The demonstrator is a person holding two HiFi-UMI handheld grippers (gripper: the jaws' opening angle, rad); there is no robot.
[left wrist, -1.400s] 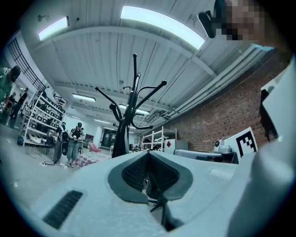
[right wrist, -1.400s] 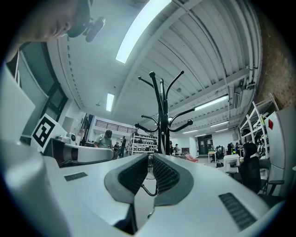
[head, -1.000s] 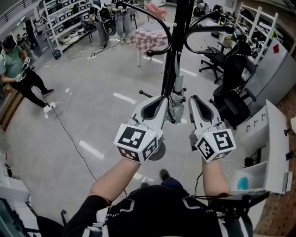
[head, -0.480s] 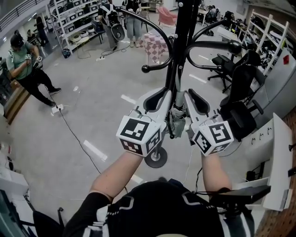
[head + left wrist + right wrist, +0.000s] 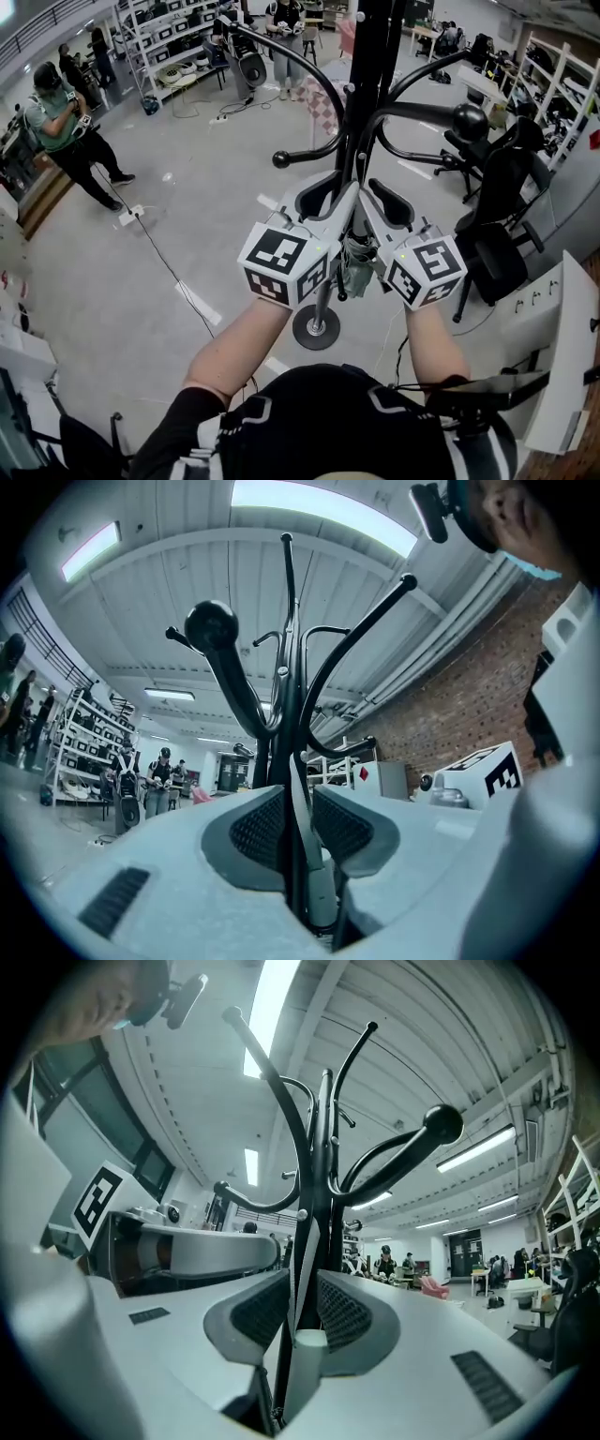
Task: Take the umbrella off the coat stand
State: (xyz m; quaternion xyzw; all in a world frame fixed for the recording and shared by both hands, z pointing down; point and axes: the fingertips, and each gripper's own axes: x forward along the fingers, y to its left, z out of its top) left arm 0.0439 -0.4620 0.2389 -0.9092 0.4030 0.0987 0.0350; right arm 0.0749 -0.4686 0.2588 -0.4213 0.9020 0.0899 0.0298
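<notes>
The black coat stand (image 5: 370,84) rises right in front of me, its curved arms ending in ball tips. A folded grey-green umbrella (image 5: 354,267) hangs close against the pole. My left gripper (image 5: 328,192) and right gripper (image 5: 375,192) flank the pole, both pointing up along it. In the left gripper view the left gripper (image 5: 291,808) is shut on the umbrella's pale strap, the pale handle (image 5: 319,897) sitting low between the jaws. In the right gripper view the right gripper (image 5: 302,1302) is likewise shut on the strap above the white handle (image 5: 305,1372). The stand (image 5: 323,1166) towers beyond.
The stand's round base (image 5: 317,328) rests on the grey floor. A black office chair (image 5: 502,234) and white furniture (image 5: 553,356) stand at the right. A person (image 5: 66,131) stands at far left beside a floor cable (image 5: 169,272). Shelving (image 5: 178,47) lines the back.
Both grippers have drawn closer together around the pole and risen toward me, with the umbrella staying between them. The head view has tilted, showing more of the room's back.
</notes>
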